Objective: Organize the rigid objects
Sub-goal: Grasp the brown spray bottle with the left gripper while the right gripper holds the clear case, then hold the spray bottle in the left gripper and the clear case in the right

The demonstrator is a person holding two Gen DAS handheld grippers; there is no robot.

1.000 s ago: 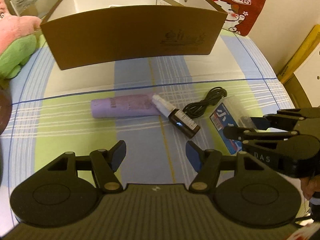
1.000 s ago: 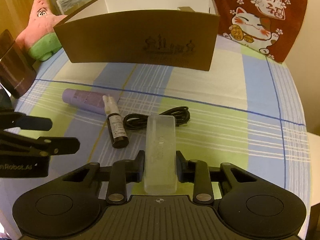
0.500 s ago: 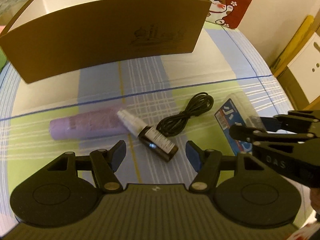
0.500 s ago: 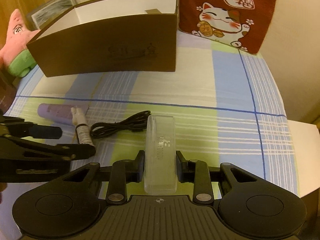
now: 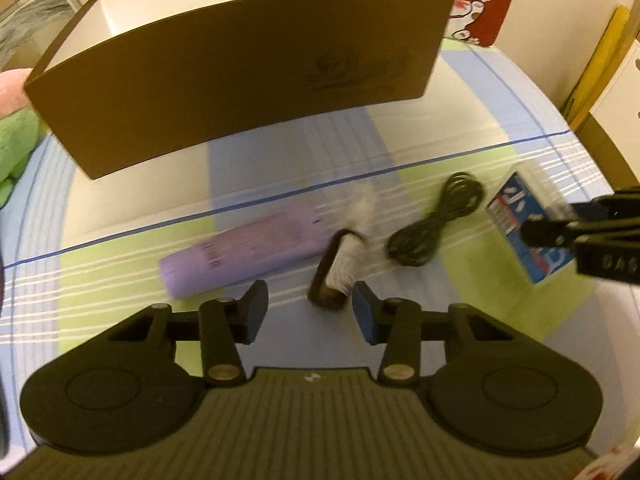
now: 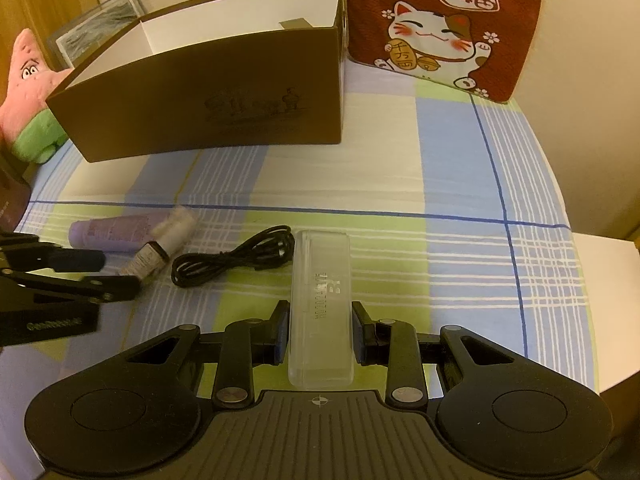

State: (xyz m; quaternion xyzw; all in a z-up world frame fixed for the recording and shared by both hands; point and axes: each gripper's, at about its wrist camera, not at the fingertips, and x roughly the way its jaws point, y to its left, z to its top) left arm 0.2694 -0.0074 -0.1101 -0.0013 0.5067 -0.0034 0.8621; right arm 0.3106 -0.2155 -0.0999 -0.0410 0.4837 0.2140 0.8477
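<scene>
A small dark spray bottle (image 5: 340, 264) with a white cap lies on the checked cloth. Its base sits between the tips of my left gripper (image 5: 310, 310), whose jaws are closing; the pads do not press it. Left of the bottle lies a purple tube (image 5: 248, 248), and to its right a coiled black cable (image 5: 436, 224). My right gripper (image 6: 320, 332) is shut on a clear plastic case (image 6: 320, 300), held lengthwise above the cloth. An open brown box (image 6: 200, 108) stands behind the items. In the right wrist view, the left gripper (image 6: 108, 274) is beside the bottle (image 6: 160, 248).
A pink star plush (image 6: 28, 80) and a framed picture (image 6: 100, 28) sit at the far left. A red lucky-cat cloth (image 6: 440, 20) hangs behind the box. The cloth ends at the right, where a white surface (image 6: 600, 260) begins. Something small stands inside the box.
My left gripper has come down onto the spray bottle and its jaws have narrowed around the bottle's base. The right gripper still holds the case.
</scene>
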